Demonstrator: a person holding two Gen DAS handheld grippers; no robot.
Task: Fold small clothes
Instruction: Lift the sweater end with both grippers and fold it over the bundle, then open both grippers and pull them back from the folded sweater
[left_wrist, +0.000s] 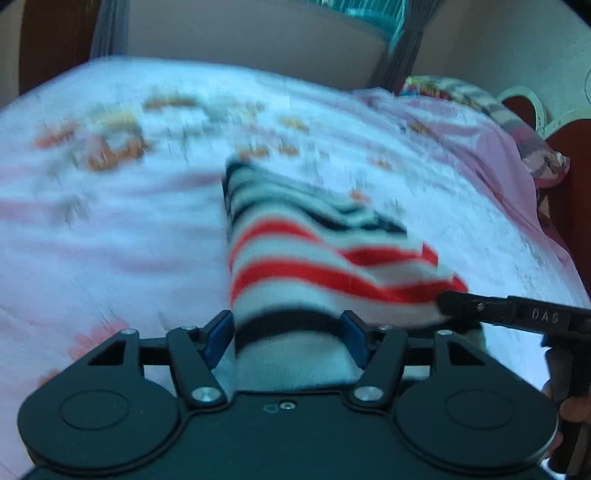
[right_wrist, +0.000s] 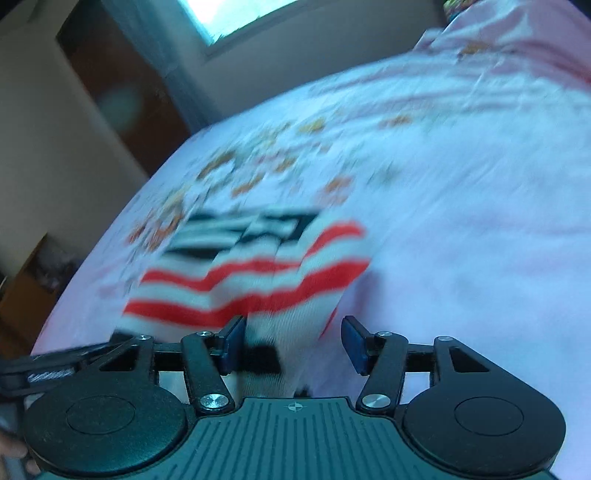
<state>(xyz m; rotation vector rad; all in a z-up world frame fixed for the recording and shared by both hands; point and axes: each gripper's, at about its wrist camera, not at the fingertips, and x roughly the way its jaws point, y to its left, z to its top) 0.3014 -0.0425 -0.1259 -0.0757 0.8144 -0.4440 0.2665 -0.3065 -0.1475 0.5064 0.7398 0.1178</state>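
A small garment with red, white and black stripes lies on the bed, blurred in both views. In the left wrist view its black-banded near edge runs between the blue pads of my left gripper, whose jaws stand wide and do not pinch it. A black finger of the right gripper comes in from the right at the garment's near right corner. In the right wrist view the same garment reaches between the jaws of my right gripper. They stand open, and the right pad is clear of the cloth.
The bed sheet is white and pink with an orange print and fills most of both views. A patterned pillow lies at the far right. A wall, a curtain and a window stand behind the bed. A person's hand holds the right gripper.
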